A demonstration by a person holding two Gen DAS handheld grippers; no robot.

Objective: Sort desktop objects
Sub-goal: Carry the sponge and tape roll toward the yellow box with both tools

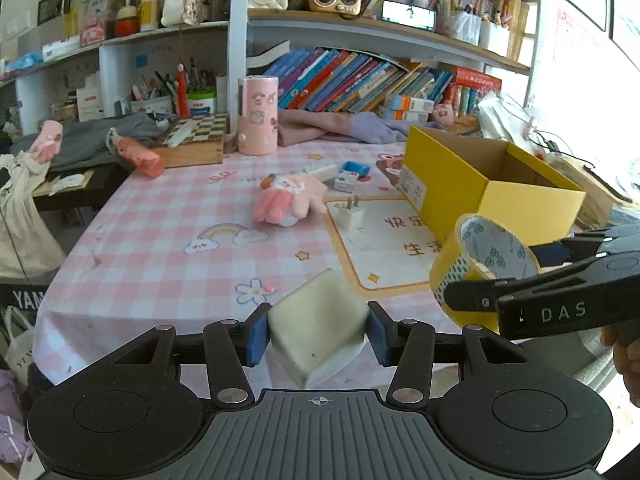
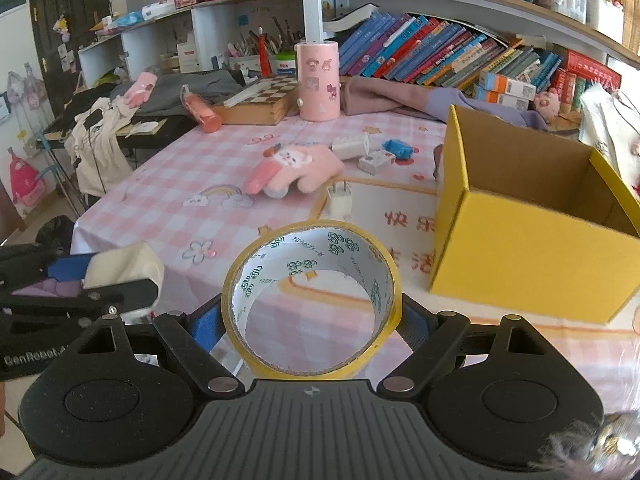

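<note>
My left gripper (image 1: pixel 318 334) is shut on a white rectangular block (image 1: pixel 318 326), held above the table's near edge; the block also shows in the right wrist view (image 2: pixel 122 266). My right gripper (image 2: pixel 310 320) is shut on a yellow tape roll (image 2: pixel 312 296), held above the near edge to the right of the left gripper; the roll also shows in the left wrist view (image 1: pixel 480 264). An open yellow cardboard box (image 1: pixel 480 184) (image 2: pixel 532 240) stands at the right of the table. A pink plush glove (image 1: pixel 288 198), a white charger plug (image 1: pixel 350 212) and small blue and white items (image 1: pixel 348 174) lie mid-table.
A pink cylinder container (image 1: pixel 258 116), a wooden chess box (image 1: pixel 196 140) and a pink-orange bottle (image 1: pixel 140 156) stand at the back of the pink checked tablecloth (image 1: pixel 160 240). Clothes (image 1: pixel 340 126) and bookshelves (image 1: pixel 360 80) lie behind. A bag (image 1: pixel 20 216) hangs at the left.
</note>
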